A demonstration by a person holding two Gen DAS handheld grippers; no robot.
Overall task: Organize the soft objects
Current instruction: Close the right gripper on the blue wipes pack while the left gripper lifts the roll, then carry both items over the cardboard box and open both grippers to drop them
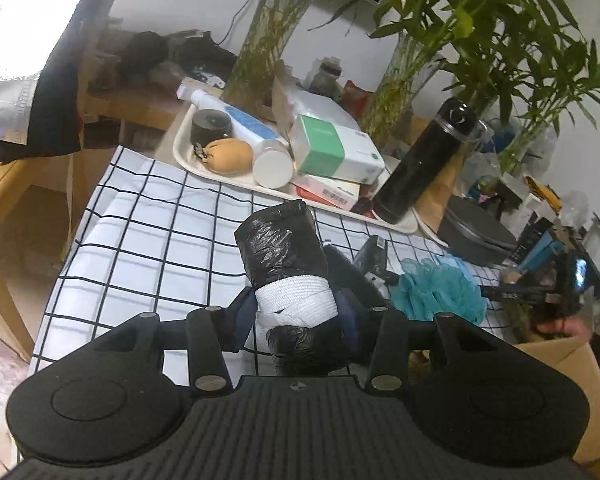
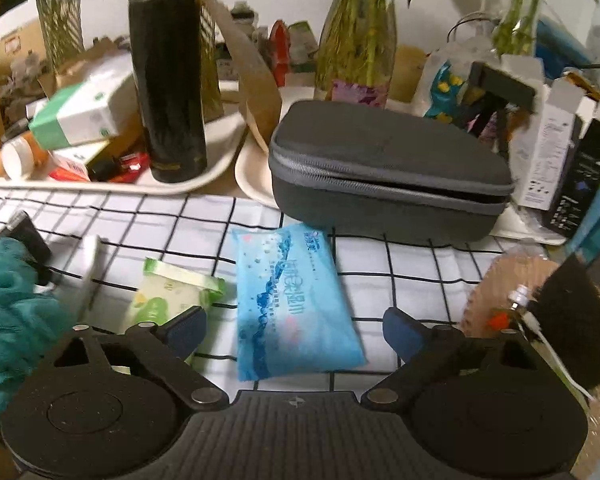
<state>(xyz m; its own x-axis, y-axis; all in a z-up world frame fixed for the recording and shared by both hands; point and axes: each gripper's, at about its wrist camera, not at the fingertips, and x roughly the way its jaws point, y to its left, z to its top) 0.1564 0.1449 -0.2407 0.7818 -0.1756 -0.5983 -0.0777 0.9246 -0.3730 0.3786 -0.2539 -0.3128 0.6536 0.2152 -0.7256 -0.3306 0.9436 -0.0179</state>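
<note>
My left gripper [image 1: 298, 312] is shut on a roll of black plastic bags [image 1: 284, 248] bound with a white band, and holds it above the checked cloth [image 1: 148, 240]. A teal bath pouf [image 1: 440, 288] lies to its right and shows at the left edge of the right wrist view [image 2: 8, 304]. My right gripper [image 2: 296, 330] is open, its jaws either side of a blue wet-wipes pack [image 2: 292, 304] lying flat on the cloth. A green wipes pack [image 2: 172, 292] lies just left of it, partly under my left finger.
A white tray [image 1: 188, 160] at the back holds a tan pouch [image 1: 230, 156], a white bottle, boxes and a black flask [image 2: 166, 76]. A grey zip case [image 2: 384, 168] sits behind the blue pack. Glass vases with bamboo stand behind. A cardboard box [image 1: 572, 364] is at the right.
</note>
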